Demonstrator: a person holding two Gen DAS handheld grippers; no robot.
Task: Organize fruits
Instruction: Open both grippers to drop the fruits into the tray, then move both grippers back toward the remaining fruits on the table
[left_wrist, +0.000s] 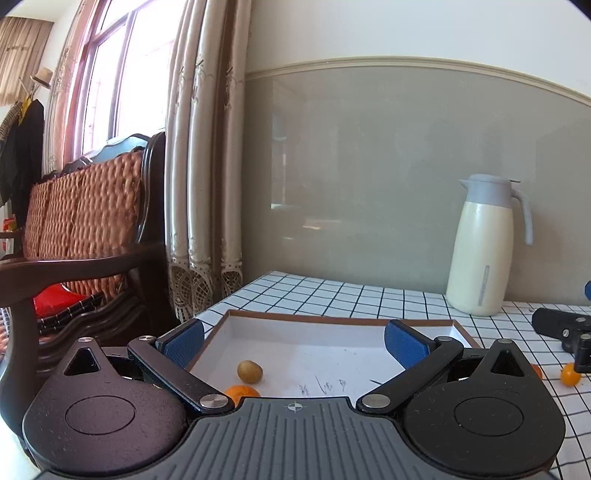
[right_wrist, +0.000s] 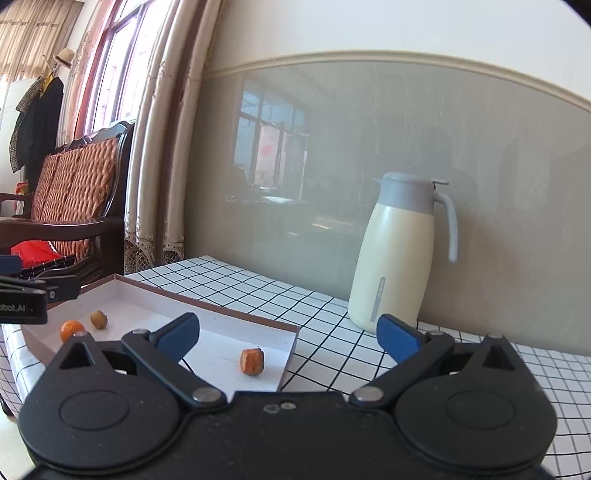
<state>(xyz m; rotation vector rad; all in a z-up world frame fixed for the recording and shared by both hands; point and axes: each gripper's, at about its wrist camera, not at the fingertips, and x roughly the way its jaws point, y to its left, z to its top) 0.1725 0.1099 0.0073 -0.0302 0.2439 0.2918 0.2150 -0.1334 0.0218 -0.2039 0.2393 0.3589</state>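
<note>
1. On the checked table (left_wrist: 332, 295), toward its left edge: shallow white tray (left_wrist: 332, 325) with a brown rim; serves, by the look of it, as the place for the fruit.
2. Already in the tray: green-brown fruit (left_wrist: 250, 370) near the left wall; orange (left_wrist: 242, 392) just beside it, nearer the camera and partly hidden by the gripper body; in the right wrist view the same pair, green-brown fruit (right_wrist: 99, 319) and orange (right_wrist: 72, 329), at the far left end, plus a squarish orange piece (right_wrist: 252, 361) near the tray's right front corner, well apart from the other two.
3. Still outside: small orange fruit (left_wrist: 570, 373) on the cloth to the right of the tray, just beside the black body of the other gripper; possibly one more sliver of orange close by it, too hidden to be sure.
4. Left gripper (left_wrist: 295, 341): spread wide over the tray, blue pads bare, nothing between them.
5. Right gripper (right_wrist: 288, 338): likewise spread, empty, straddling the tray's right corner and the bare cloth.
6. Cream jug (right_wrist: 395, 258) at the back edge against the wall; no part in the task, only something to steer clear of.
7. Judged well along but unfinished: three pieces in, at least one left on the cloth; both claws free for the next pick.
</note>
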